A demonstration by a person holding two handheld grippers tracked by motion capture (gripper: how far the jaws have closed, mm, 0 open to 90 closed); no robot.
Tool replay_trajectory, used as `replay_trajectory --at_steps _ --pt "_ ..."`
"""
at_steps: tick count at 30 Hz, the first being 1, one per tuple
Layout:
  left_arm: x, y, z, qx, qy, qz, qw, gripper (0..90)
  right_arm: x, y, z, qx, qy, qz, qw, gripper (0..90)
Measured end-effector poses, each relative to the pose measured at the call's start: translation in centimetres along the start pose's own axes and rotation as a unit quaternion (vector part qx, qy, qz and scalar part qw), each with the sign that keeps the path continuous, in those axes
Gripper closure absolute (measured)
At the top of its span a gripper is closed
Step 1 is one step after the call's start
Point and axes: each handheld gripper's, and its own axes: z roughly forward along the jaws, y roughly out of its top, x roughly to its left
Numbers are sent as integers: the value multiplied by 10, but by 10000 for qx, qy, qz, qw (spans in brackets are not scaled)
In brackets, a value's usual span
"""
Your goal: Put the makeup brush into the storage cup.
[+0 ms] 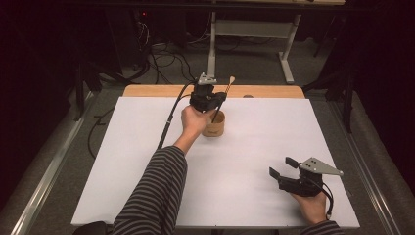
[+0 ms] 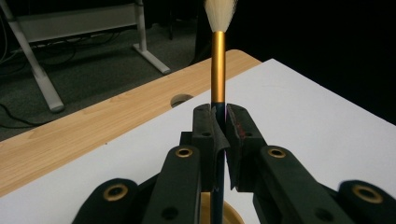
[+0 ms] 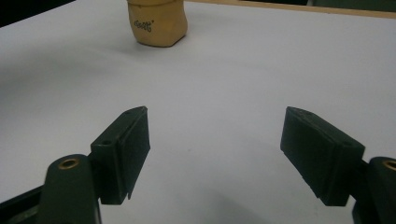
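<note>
White paper covered the tabletop (image 1: 147,161), with a wooden strip bare along its far edge and a dark room with cables beyond. From above, the wooden cup (image 1: 214,125) stood near the middle of the far half, and the left tongs (image 1: 211,100) hung just over it, wrist raised, striped sleeve stretched forward. Their own camera added the detail: jaws pinched tight on the brush (image 2: 217,70), gold ferrule and pale bristles pointing up. Well apart from the cup, at the near right, the right tongs (image 3: 217,154) rested low, jaws spread wide, holding nothing.
</note>
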Motion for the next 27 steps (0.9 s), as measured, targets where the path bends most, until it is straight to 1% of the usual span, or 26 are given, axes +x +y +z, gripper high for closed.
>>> replay_trajectory --at_steps 9,17,18,19,20,23,27 --pt "0 -2 2 -34 1 21 10000 832 1 0 0 22 2 52 10000 256" --pt "1 -4 4 100 20 101 9999 831 2 0 0 31 12 55 10000 256" --pt "1 -4 4 87 26 71 9999 831 2 0 0 29 12 55 10000 256" --pt "2 -5 4 127 26 103 9999 832 2 0 0 29 14 56 10000 256" --pt "1 -5 4 112 26 83 9999 831 2 0 0 31 17 53 10000 256" --pt "1 -6 4 187 21 138 9997 831 2 0 0 31 21 43 10000 256" --pt "1 -8 6 199 17 108 9997 831 2 0 0 39 25 26 10000 256"
